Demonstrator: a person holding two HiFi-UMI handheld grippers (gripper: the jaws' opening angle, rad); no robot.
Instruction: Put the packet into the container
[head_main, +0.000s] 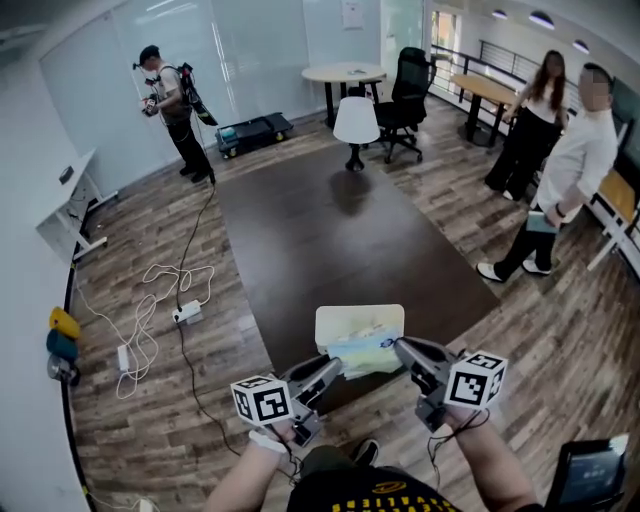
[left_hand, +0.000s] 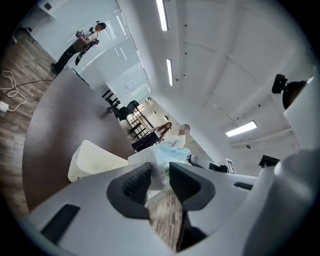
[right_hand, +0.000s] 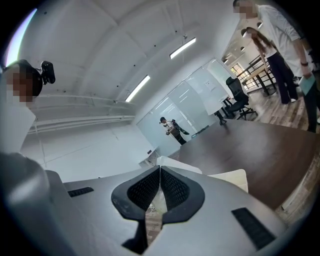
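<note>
Counter (head_main: 330, 230) of dark brown colour filled the middle of the room, on a wooden floor (head_main: 150, 400). At its near end stood a cream container (head_main: 340, 318), open at the top. The packet (head_main: 362, 352), pale blue and white, was over the near side of the container, stretched between the two tongs; whether it rested inside could not be told. The right tongs (head_main: 400, 347) were almost fully together, pinching a thin white edge of the packet at its right end. The left tongs (head_main: 335, 366) stood at a narrow gap, and the left end of the packet filled that gap, touching both pads.
</note>
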